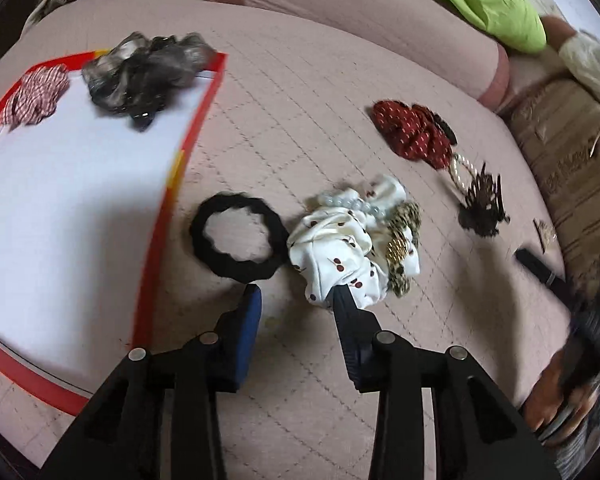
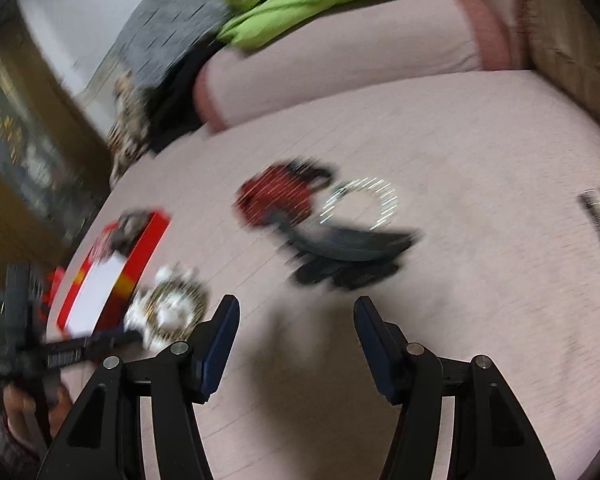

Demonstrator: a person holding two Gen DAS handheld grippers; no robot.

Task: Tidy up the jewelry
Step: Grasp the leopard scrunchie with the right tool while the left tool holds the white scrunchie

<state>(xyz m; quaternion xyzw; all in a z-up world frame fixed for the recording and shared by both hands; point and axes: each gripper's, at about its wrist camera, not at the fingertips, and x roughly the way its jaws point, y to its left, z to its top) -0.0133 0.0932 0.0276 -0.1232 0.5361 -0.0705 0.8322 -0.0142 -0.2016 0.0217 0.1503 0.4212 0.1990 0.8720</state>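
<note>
**Left gripper at the cherry scrunchie, right gripper above the quilt**

Reaching low over the pink quilt [image 1: 300,112], the left gripper [image 1: 296,300] points forward and slightly down, its fingers spread wide. Its right finger [image 1: 346,320] has its tip tucked under the near edge of the white cherry-print scrunchie [image 1: 336,248]; its left finger [image 1: 248,320] sits just below the black hair tie [image 1: 236,238], and whether it touches cannot be told. Nothing is pinched between them.

The white scrunchie lies bunched on the quilt, touching the black hair tie on one side and a leopard-print scrunchie [image 1: 404,240] on the other, with a string of pale beads [image 1: 352,202] across its top. Farther right lie a red dotted scrunchie [image 1: 412,132], a pearl ring [image 1: 460,170] and a dark claw clip [image 1: 484,208], close together.

The red-rimmed box [image 1: 196,120] rests to the left, holding a grey scrunchie [image 1: 140,72] and a red checked scrunchie [image 1: 36,96] at its far end.

The right gripper [image 2: 296,320] hangs above bare quilt, tilted, fingers spread and holding nothing. Its view is heavily blurred; the claw clip [image 2: 348,248] lies just ahead of it, and the pearl ring [image 2: 360,204] and red scrunchie [image 2: 276,196] beyond.
</note>
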